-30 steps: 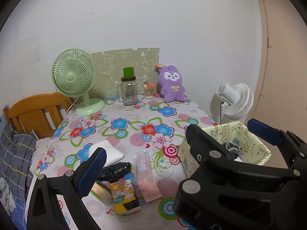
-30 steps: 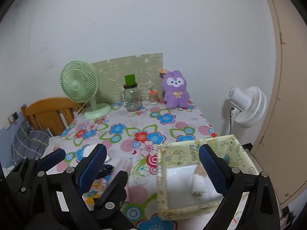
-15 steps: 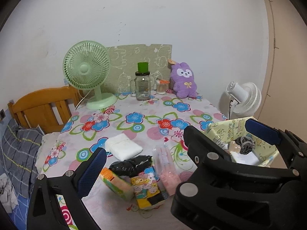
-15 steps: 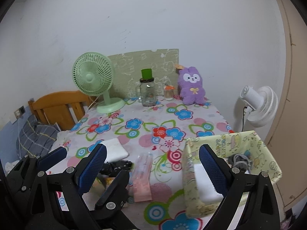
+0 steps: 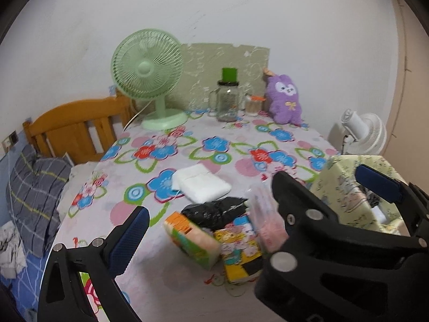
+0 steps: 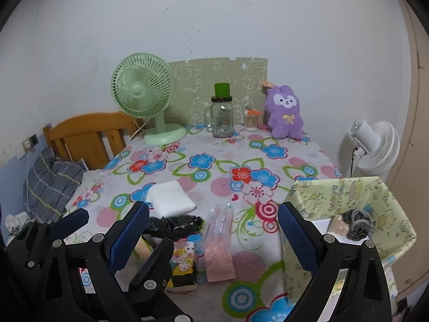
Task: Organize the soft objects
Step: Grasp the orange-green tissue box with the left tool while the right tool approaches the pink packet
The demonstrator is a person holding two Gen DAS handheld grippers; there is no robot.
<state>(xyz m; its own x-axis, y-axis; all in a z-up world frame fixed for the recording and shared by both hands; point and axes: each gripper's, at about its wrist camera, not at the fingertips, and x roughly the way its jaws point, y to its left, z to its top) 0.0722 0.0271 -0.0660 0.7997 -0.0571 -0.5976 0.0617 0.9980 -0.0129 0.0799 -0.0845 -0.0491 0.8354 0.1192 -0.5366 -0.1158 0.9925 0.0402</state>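
A folded white towel lies on the flowered table. In front of it lie a black plastic pack, an orange-green tissue pack, a cartoon-print pack and a pink clear packet. A yellow-green fabric basket at the right holds a grey bundle and pale items. My left gripper is open and empty above the packs. My right gripper is open and empty, between packs and basket.
At the table's back stand a green fan, a glass jar with green lid, a small cup and a purple plush rabbit. A white fan stands right. A wooden bed frame and grey pillow are left.
Both views have pulled back and shifted left from the basket. The packs and towel now sit nearer the middle of each view. Both grippers stay open.
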